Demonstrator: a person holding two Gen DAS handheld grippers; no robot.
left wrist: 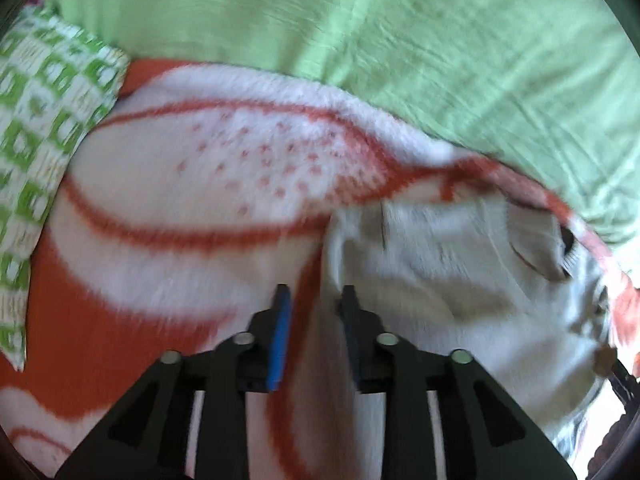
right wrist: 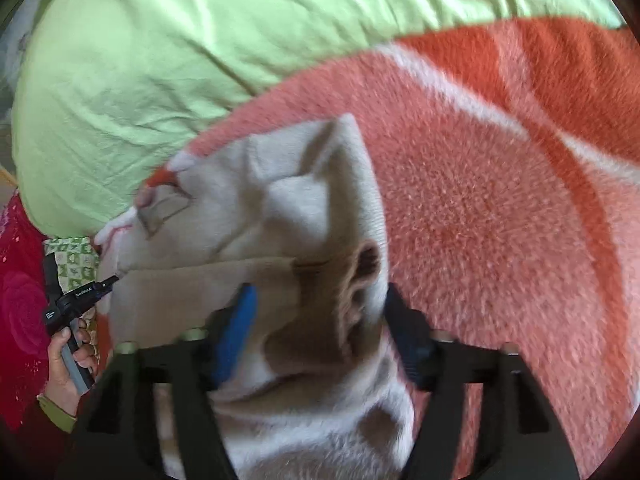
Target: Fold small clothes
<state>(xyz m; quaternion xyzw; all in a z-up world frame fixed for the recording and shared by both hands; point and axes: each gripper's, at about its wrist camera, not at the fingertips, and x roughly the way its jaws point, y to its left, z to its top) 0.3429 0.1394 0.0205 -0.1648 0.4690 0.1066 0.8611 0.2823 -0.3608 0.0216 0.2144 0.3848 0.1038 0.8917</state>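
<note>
— What's behind the work area on my left wrist feed?

— I see a light green sheet [left wrist: 400, 40] filling the upper part of the frame, creased. Below it lies a fluffy orange-and-white blanket [left wrist: 180, 184].

— And upper left?

— A green-and-white patterned pillow [left wrist: 44, 120] runs down the left edge, touching the blanket.

— On my right wrist feed?

— At the lower left edge I see a red floral fabric [right wrist: 20, 300]. Soft daylight; both feeds are blurred.

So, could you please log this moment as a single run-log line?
left gripper: open, at garment edge | right gripper: open, garment fold between fingers | surface: orange-white blanket | fold: unfinished
</note>
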